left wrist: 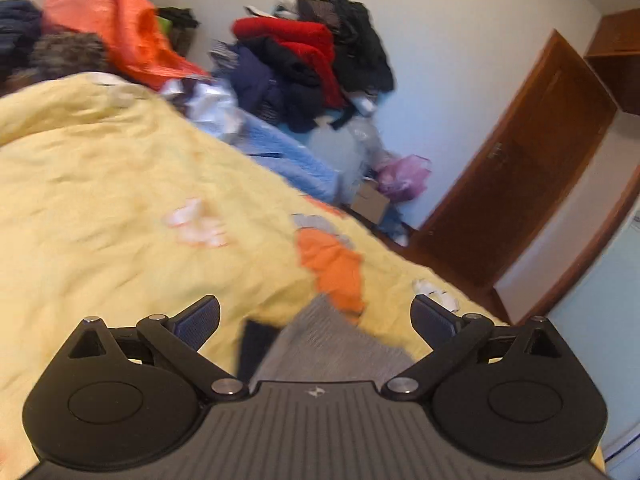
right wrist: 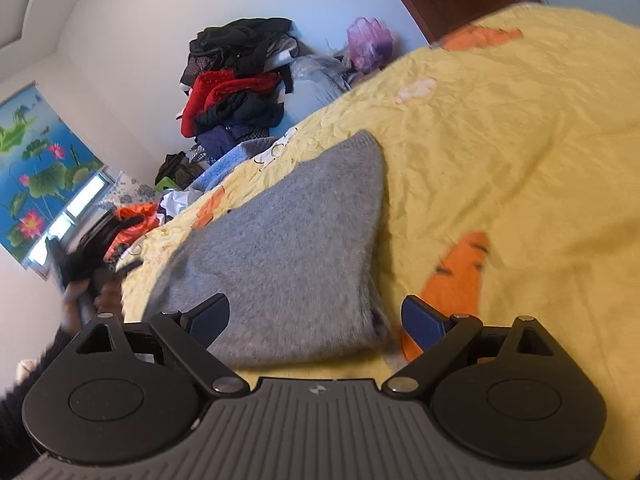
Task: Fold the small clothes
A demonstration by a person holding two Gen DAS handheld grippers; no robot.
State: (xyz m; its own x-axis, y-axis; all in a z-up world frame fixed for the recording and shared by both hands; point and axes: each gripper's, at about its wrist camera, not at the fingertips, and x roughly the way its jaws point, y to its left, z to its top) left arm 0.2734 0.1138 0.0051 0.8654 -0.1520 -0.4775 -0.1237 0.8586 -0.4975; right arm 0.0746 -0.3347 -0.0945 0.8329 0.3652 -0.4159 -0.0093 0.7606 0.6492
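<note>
- The bed (right wrist: 520, 160) wears a yellow cover with orange carrot prints.
- A heap of dark and red clothes (right wrist: 236, 92) is piled by the wall beyond it.
- The folded grey sweater (right wrist: 288, 248) lies flat on the cover.
- The right gripper (right wrist: 316, 320) is spread wide over the sweater's near edge, holding nothing.
- The left gripper (left wrist: 316, 320) gapes wide too, empty, above the sweater's corner.

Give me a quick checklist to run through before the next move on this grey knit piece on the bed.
1. Left gripper open and empty: ok.
2. Right gripper open and empty: ok.
3. Grey knit lying on the yellow bedspread: ok.
4. Knit lying between the right gripper's fingers: ok.
5. Knit fully flat, no bunched layers: cannot tell.
6. Left view sharp enough to aim: not ok, blurred.
</note>
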